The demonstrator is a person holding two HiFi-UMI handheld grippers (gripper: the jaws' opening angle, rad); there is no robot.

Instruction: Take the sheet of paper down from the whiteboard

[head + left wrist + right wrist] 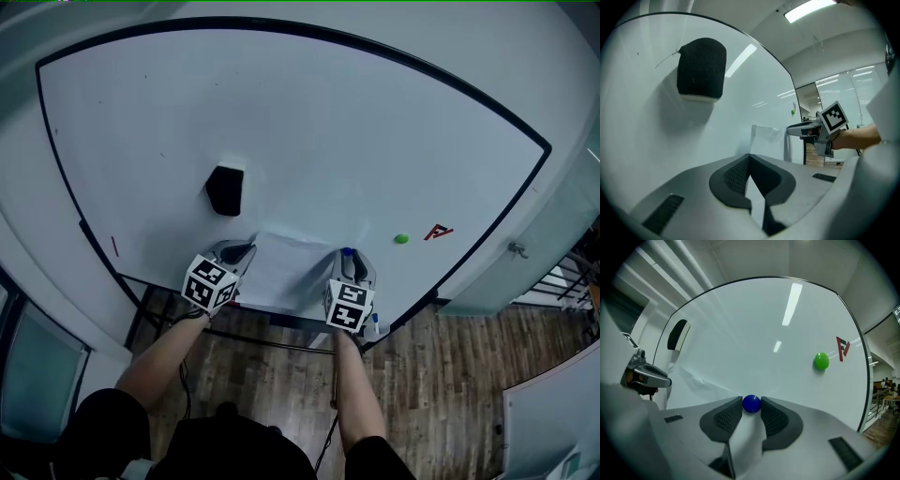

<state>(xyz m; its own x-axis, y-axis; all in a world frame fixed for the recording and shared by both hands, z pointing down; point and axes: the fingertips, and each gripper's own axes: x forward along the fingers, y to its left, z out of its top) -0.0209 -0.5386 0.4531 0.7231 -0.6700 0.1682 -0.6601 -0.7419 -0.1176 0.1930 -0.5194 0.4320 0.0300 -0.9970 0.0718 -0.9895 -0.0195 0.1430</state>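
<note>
So, both grippers are up at the sheet of paper, which is still on the whiteboard.

The paper sits low on the board, right between the two grippers. The right gripper is clamped on a round blue magnet at the paper's top right corner, one pad on each side of it. The left gripper has its jaws squeezed fully together with the tip at the paper's top left corner. Honestly can't tell if it's pinching the corner or just touching it. That left edge looks lifted off the board and a bit crinkled. A black eraser is stuck to the board above the left gripper. A green magnet and a red mark sit off to the right, well clear of the paper.
</note>
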